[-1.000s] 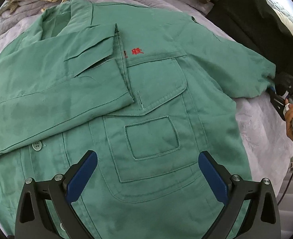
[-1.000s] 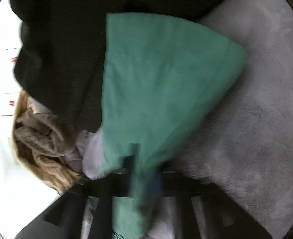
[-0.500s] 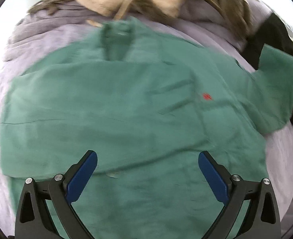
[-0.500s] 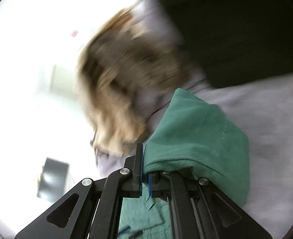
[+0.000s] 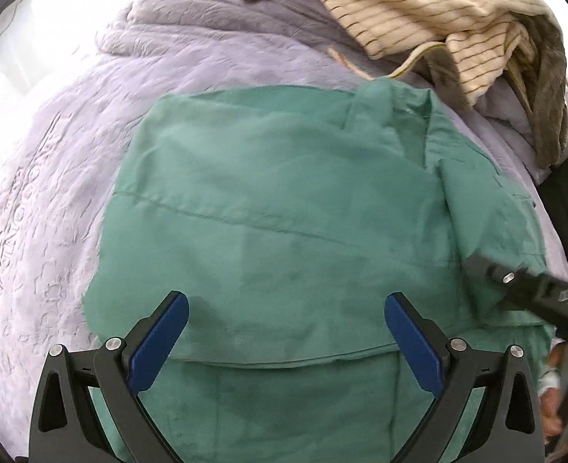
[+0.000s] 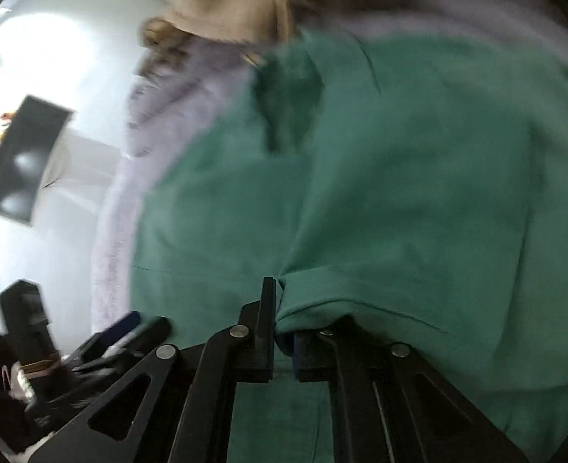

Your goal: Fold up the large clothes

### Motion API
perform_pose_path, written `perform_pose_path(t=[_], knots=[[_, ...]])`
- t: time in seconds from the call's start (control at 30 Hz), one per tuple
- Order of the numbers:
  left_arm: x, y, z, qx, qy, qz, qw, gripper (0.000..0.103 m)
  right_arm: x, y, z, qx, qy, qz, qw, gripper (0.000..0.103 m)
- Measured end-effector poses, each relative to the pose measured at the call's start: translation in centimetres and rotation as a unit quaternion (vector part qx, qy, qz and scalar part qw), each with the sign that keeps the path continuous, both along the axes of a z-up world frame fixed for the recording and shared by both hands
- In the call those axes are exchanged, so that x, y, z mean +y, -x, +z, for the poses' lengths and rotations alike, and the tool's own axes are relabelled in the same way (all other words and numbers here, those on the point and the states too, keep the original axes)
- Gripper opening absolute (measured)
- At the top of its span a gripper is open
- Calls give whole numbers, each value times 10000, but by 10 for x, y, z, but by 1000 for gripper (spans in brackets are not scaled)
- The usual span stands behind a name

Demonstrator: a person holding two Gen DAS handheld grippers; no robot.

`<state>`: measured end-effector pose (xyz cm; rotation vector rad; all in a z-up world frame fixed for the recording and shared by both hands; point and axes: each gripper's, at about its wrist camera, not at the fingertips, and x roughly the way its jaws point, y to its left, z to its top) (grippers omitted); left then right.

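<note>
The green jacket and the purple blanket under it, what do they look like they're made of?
The green jacket looks like matte woven cotton or twill workwear: flat, stitched seams, crisp folds, no sheen. The purple blanket looks like soft plush or quilted fleece, since its surface is fuzzy with an embossed pattern. Neither fibre can be confirmed by sight.

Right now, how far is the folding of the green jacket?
Done: one sleeve lies folded across the green jacket. In hand: the right gripper is shut on the other sleeve's cuff, over the body. The left gripper is open, empty. Left: laying that sleeve flat, then folding the body.
</note>
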<state>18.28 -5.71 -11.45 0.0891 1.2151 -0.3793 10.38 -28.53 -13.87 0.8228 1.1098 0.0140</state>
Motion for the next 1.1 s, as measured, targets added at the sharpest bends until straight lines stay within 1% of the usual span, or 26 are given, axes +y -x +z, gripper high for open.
perform_pose_path(t=[0.03, 0.07, 0.1, 0.13, 0.23, 0.3, 0.37, 0.4, 0.43, 0.47, 0.5, 0.53, 0.57, 0.6, 0.63, 0.67, 0.7, 0.77, 0.8, 0.83, 0.9, 0.93, 0.97, 1.0, 1.07, 1.1], knots=[[4, -1, 0, 22, 23, 2, 10000, 102, -4, 1, -4, 56, -116, -120, 9998, 20], [7, -2, -1, 41, 69, 2, 10000, 102, -10, 9, -8, 111, -346, -358, 9987, 29], [9, -1, -1, 47, 96, 2, 9999, 102, -15, 17, -8, 139, -486, -543, 9972, 52], [11, 0, 0, 48, 128, -3, 9999, 102, -21, 26, -7, 140, -572, -725, 9956, 73], [15, 5, 5, 38, 201, -67, 9998, 102, -35, 50, -1, -3, -671, -1250, 9899, 73], [17, 6, 6, 27, 229, -136, 9996, 102, -51, 59, 3, -1, -512, -1767, 9829, 71], [20, 5, 9, -22, 228, -177, 9996, 102, -60, 56, 9, -98, -378, -1993, 9792, 48], [24, 5, 10, -40, 234, -181, 9996, 102, -59, 49, 14, -125, -196, -1929, 9810, 24], [26, 4, 12, -45, 239, -178, 9995, 102, -58, 40, 21, -141, -39, -1839, 9828, 17], [29, 3, 13, -54, 240, -171, 9996, 102, -52, 30, 30, -217, 234, -1659, 9856, 15], [34, 2, 15, -76, 230, -152, 9996, 102, -37, 15, 44, -388, 654, -1275, 9889, 14], [41, 1, 17, -113, 211, -112, 9997, 102, -26, 2, 52, -461, 922, -990, 9897, 14], [48, 0, 18, -143, 204, -66, 9997, 102, -12, -3, 60, -550, 1197, -640, 9892, 14], [55, -2, 20, -178, 191, 8, 9997, 102, 7, -14, 67, -635, 1463, -210, 9870, 14], [63, -4, 22, -212, 165, 104, 9996, 102, 32, -26, 71, -687, 1766, 346, 9813, 14], [72, -5, 23, -234, 137, 195, 9994, 102, 46, -32, 70, -677, 1931, 635, 9768, 14], [81, -7, 23, -251, 105, 306, 9992, 102, 73, -41, 66, -603, 2211, 1162, 9664, 14], [99, -11, 22, -213, 42, 536, 9983, 102, 100, -49, 53, -416, 2432, 1679, 9544, 18], [105, -12, 21, -179, 27, 613, 9980, 102, 117, -51, 42, -208, 2618, 1977, 9444, 21], [112, -13, 20, -144, 12, 681, 9976, 102, 128, -50, 34, -56, 2712, 2198, 9371, 33], [122, -13, 17, -97, -2, 755, 9971, 102, 143, -40, 26, 43, 2804, 2489, 9271, 42], [124, -12, 17, -92, -4, 760, 9971, 102, 146, -35, 27, 14, 2857, 2527, 9244, 47], [126, -11, 16, -92, -8, 750, 9971, 102, 147, -27, 29, -30, 2892, 2548, 9227, 49], [126, -11, 16, -76, 1, 717, 9974, 102, 142, -16, 33, -52, 2765, 2493, 9281, 50], [122, -10, 16, -40, 39, 652, 9979, 102, 125, -1, 36, -5, 2413, 2243, 9442, 50], [118, -9, 16, -19, 84, 586, 9982, 102, 104, 10, 37, 106, 2092, 1911, 9590, 50]])
